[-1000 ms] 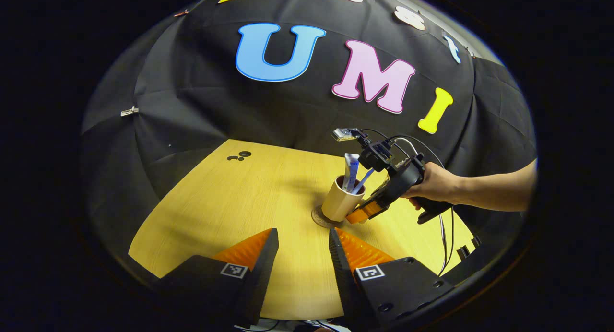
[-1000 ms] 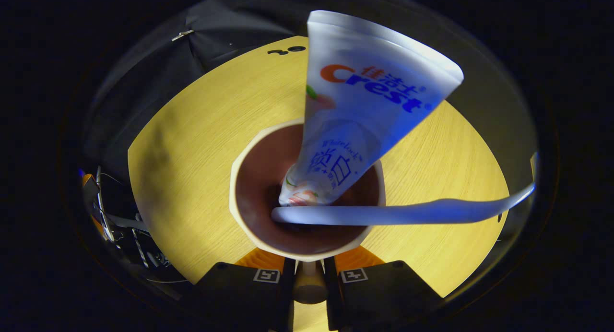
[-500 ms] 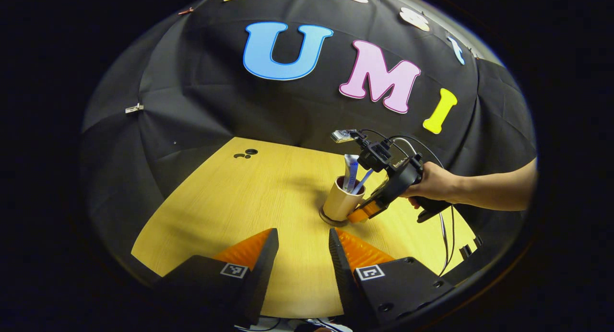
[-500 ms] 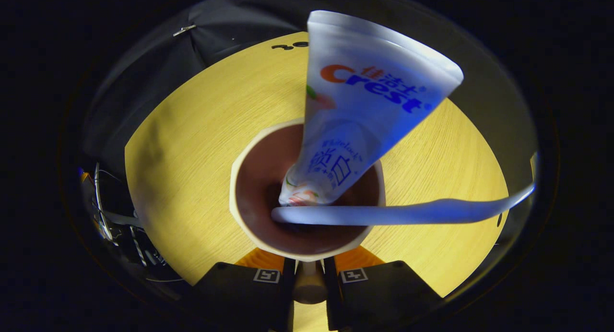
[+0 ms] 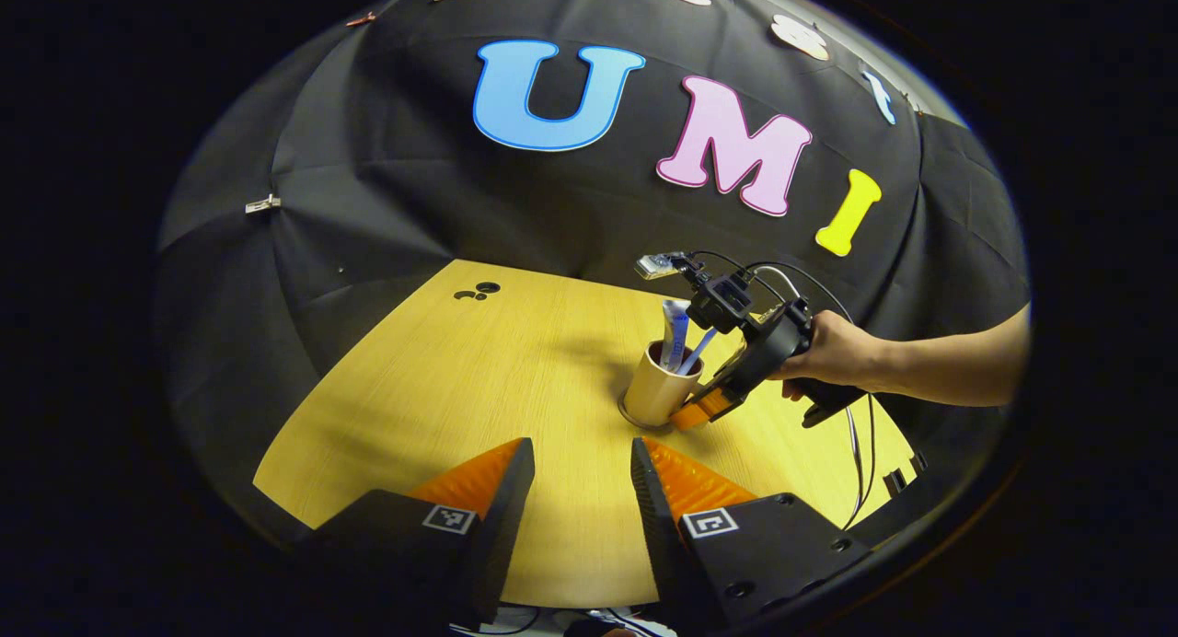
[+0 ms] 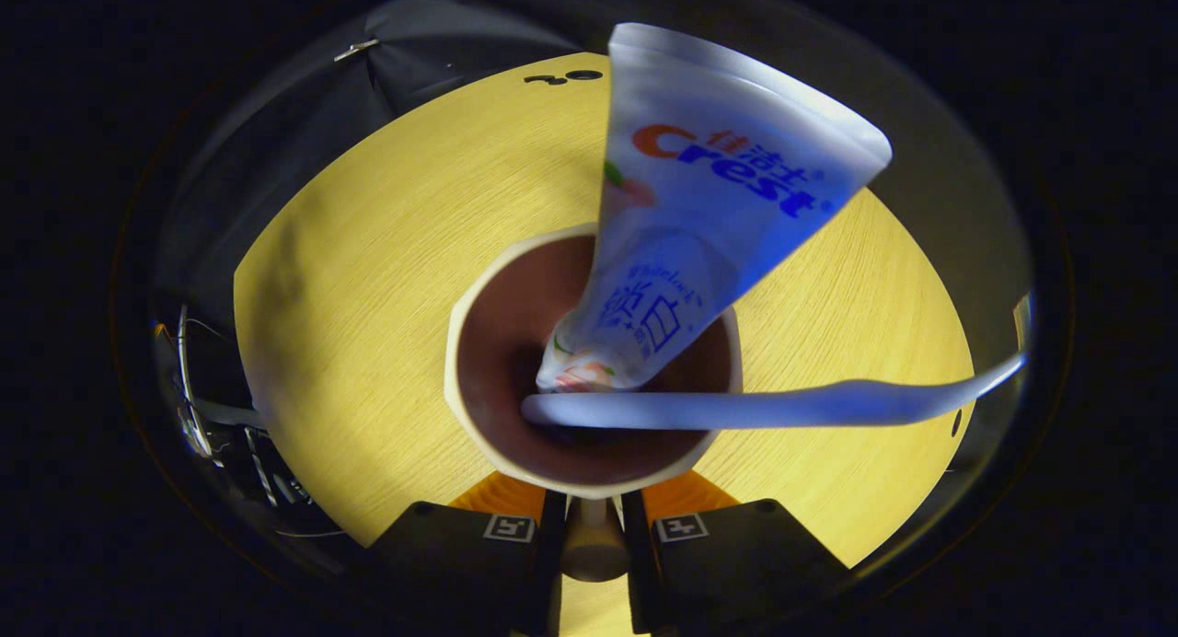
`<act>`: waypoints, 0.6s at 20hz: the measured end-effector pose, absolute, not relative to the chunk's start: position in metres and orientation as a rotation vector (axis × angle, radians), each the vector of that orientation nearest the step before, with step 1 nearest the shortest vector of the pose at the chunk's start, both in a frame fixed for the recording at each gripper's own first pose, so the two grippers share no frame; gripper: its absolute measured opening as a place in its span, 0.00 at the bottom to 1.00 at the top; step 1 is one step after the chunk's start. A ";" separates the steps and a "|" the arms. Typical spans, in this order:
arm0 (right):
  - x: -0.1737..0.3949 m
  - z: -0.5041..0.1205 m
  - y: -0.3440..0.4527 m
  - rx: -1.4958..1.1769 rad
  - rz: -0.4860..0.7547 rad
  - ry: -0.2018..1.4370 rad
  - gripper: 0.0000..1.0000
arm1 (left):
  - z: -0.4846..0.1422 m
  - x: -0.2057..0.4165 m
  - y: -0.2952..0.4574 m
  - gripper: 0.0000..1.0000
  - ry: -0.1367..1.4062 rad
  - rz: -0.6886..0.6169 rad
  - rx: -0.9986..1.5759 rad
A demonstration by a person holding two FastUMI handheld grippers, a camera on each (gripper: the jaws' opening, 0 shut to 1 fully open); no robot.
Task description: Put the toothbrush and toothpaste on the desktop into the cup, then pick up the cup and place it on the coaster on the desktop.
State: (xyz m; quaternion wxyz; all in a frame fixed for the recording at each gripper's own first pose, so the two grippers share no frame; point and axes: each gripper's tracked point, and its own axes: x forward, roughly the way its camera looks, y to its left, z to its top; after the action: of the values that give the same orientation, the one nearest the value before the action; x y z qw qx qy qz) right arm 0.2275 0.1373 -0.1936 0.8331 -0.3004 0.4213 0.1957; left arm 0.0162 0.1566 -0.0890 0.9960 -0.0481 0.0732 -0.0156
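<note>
A beige cup (image 5: 655, 394) stands on the yellow wooden table (image 5: 479, 388), its base on a dark round coaster (image 5: 629, 419) whose rim peeks out at the lower left. A white toothpaste tube (image 5: 675, 331) and a pale blue toothbrush (image 5: 698, 348) stick out of the cup. A hand (image 5: 833, 352) holds my right gripper (image 5: 697, 413), shut on the cup's right side. In the right gripper view I look down into the cup (image 6: 479, 407), with the toothpaste (image 6: 718, 204) and the toothbrush (image 6: 791, 405) leaning in it. My right gripper (image 6: 594, 522) pinches its near wall. My left gripper (image 5: 575, 476) hovers open over the table's near edge.
Small dark holes (image 5: 478, 292) mark the table's far left corner, also visible as holes (image 6: 558, 77) from the right gripper. Cables (image 5: 856, 453) hang from the right gripper near the table's right edge. The black cloth wall rises right behind the table.
The cup was tilted and a little off the coaster one second ago. It has since come down and to the right, upright on the coaster. My left gripper barely moved.
</note>
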 end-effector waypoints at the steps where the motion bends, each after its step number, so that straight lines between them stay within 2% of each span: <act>1: 0.227 -0.193 0.136 -0.647 0.408 0.884 0.28 | -0.088 0.016 0.156 0.67 0.145 -0.031 -0.098; 2: 0.228 -0.192 0.134 -0.655 0.398 0.877 0.35 | -0.087 0.016 0.156 0.67 0.144 -0.030 -0.099; 3: 0.228 -0.187 0.132 -0.660 0.386 0.865 0.37 | -0.088 0.016 0.155 0.67 0.142 -0.030 -0.100; 4: 0.228 -0.185 0.132 -0.654 0.384 0.859 0.48 | -0.087 0.015 0.154 0.67 0.140 -0.030 -0.099; 5: 0.226 -0.182 0.132 -0.647 0.385 0.856 0.52 | -0.087 0.013 0.154 0.67 0.136 -0.030 -0.096; 12: 0.214 -0.145 0.137 -0.621 0.406 0.751 0.55 | -0.075 0.005 0.143 0.67 0.115 -0.039 -0.075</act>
State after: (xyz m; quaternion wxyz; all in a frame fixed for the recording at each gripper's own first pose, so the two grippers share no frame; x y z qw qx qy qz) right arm 0.2142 0.1374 -0.1451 0.8640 -0.2963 0.3582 0.1936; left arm 0.0049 0.1432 -0.0745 0.9975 -0.0373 0.0573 -0.0196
